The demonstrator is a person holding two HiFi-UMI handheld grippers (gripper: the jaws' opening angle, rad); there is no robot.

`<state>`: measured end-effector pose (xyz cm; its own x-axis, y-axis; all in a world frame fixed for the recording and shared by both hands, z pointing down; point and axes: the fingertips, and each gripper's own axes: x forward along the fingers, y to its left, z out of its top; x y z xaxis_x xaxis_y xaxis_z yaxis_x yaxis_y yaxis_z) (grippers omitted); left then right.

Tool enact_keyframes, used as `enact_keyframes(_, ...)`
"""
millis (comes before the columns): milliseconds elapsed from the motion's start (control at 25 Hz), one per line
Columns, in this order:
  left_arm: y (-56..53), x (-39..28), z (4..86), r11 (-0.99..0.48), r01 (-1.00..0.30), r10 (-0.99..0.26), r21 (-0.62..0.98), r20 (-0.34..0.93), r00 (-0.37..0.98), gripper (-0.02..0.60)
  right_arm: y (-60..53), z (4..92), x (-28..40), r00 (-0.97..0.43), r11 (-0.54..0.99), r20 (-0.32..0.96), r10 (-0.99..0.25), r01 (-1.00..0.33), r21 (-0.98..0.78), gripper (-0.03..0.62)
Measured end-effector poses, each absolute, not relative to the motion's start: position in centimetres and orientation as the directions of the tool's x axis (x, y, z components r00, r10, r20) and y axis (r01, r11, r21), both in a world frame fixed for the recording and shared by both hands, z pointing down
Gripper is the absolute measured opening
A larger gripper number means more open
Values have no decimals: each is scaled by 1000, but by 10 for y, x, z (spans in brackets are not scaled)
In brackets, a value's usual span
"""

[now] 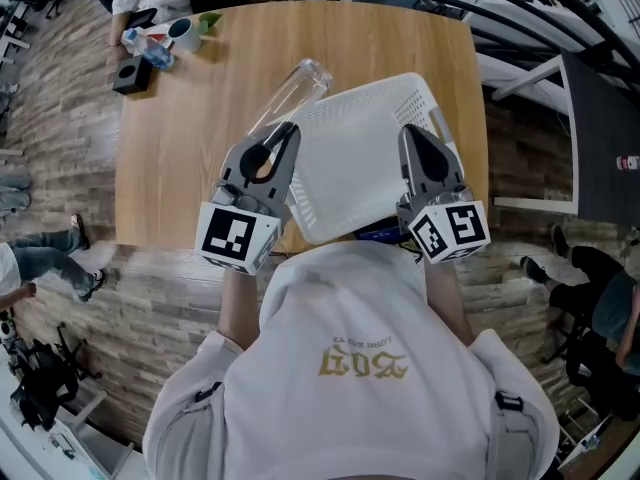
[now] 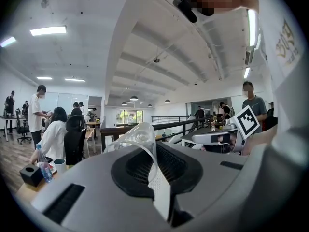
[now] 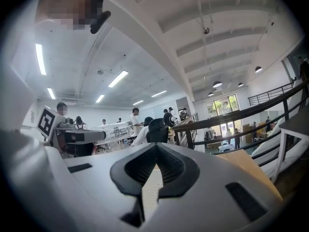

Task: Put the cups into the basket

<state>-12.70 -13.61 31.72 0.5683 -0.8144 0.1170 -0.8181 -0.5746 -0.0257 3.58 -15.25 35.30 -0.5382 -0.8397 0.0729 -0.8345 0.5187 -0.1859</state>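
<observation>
Cup (image 1: 296, 86) is see-through plastic, tipped over on its side, sticking out past the far left corner of the white basket (image 1: 352, 173) above the wooden table (image 1: 180, 158). Left claw (image 1: 280, 136) is clamped down on the cup's wall near the rim, and a bit of holed white edge shows in the same gap. Right claw (image 1: 414, 138) is pinched closed on the basket's right edge. Basket sits between both claws, right in front of the person's hoodie (image 1: 350, 368).

The cup (image 1: 292, 90) is clear, the basket (image 1: 352, 176) white with a dotted hole pattern, the table (image 1: 190, 138) pale wood-grain.
</observation>
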Motion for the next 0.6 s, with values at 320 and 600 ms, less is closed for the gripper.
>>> enact_keyframes(320,-140,-113,333,-609,-793,-783,-21,177,597,25,-165,362,40,-551,527,90,-829,-826,-199,11)
enact_keyframes(600,-145,-104,355,-617,-787,-768,-16,234,597,25,-168,373,47,-555,527,115,-824,-824,-207,11)
